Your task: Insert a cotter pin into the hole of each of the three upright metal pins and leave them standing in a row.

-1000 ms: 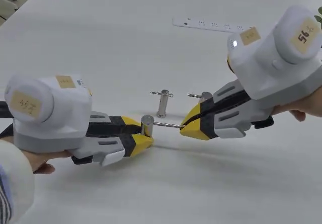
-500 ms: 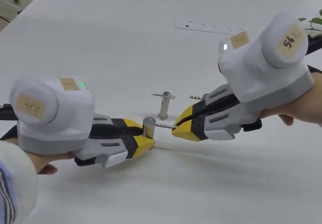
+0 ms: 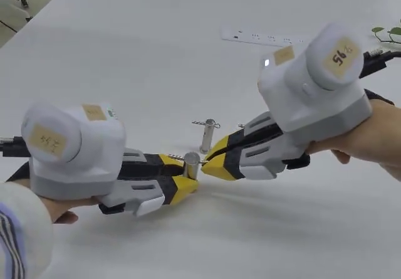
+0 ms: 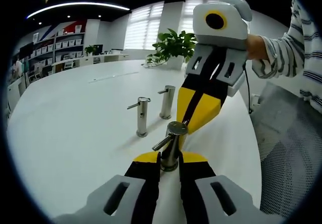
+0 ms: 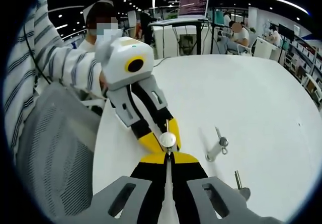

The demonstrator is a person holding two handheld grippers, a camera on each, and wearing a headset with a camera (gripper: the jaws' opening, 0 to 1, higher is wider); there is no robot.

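The task looks nearly finished. One finished metal pin and a second finished metal pin stand upright on the white table, a little ahead of the left claw's tips, each with a cotter pin crosswise through its top. The last one is being worked on. The left claw is pinched on the lower shaft of the third metal pin, which stands upright between its yellow tips. The right claw faces it nose to nose, jaws pressed together on the last cotter pin. The thin stem runs straight out from the right claw's tips through the pin's head, and its end pokes out on the side away from that claw. By my reading, what is left is to seat the cotter fully, let go with both claws, and leave this pin standing in line with the other two.
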